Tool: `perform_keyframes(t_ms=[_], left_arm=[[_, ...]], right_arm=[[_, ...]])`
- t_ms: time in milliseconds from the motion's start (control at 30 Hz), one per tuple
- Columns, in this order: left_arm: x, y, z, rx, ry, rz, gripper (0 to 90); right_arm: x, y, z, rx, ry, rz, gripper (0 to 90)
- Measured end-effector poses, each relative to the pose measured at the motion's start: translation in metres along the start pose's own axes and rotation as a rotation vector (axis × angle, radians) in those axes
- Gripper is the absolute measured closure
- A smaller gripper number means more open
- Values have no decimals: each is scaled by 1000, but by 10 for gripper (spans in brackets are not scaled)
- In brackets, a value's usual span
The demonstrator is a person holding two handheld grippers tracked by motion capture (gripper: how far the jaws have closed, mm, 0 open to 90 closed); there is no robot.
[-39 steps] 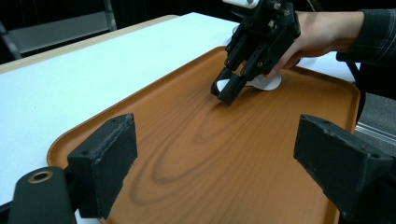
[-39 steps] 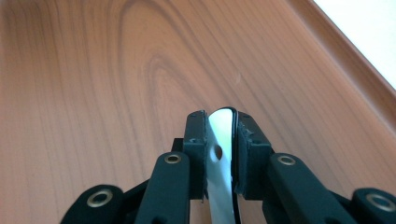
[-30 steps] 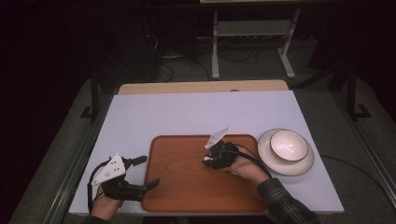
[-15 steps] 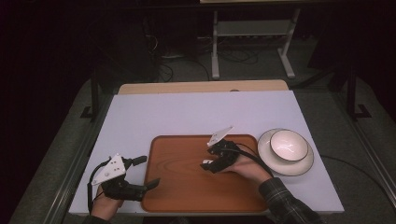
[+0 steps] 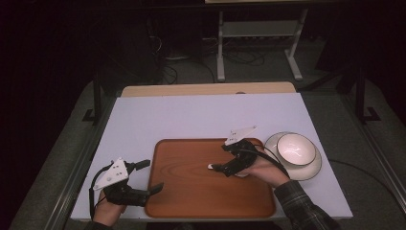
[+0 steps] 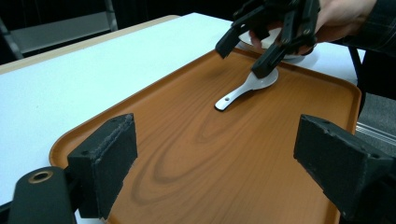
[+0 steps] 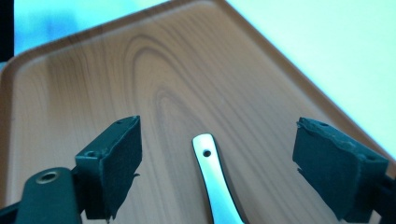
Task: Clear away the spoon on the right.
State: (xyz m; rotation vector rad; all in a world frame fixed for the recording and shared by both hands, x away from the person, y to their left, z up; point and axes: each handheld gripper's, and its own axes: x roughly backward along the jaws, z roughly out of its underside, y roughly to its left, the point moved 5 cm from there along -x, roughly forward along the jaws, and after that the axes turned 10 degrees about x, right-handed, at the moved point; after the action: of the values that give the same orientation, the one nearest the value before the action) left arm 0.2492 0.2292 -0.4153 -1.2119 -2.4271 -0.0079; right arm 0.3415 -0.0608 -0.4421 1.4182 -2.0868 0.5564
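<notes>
Left gripper view: white ceramic spoon lies on the brown wooden tray, right gripper just above, jaws freshly parted; left gripper open at the tray's edge.

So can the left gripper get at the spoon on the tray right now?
Probably yes. The left gripper sits open at the tray's left edge with bare wood between it and the spoon. The right gripper, just opened, hovers over the spoon's bowl, so the handle is the freer end.
</notes>
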Motion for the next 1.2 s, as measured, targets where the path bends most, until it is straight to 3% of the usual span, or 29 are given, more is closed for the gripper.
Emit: perform_keyframes(t_ms=[333, 767, 1200], left_arm=[[0, 0, 0, 2, -4, -1, 128], [0, 0, 0, -2, 5, -1, 128], [-1, 0, 1, 1, 8, 0, 128]], right_arm=[[37, -5, 3, -26, -94, 61, 137], [95, -5, 20, -54, -196, 144, 134], [130, 3, 42, -72, -246, 183, 129]])
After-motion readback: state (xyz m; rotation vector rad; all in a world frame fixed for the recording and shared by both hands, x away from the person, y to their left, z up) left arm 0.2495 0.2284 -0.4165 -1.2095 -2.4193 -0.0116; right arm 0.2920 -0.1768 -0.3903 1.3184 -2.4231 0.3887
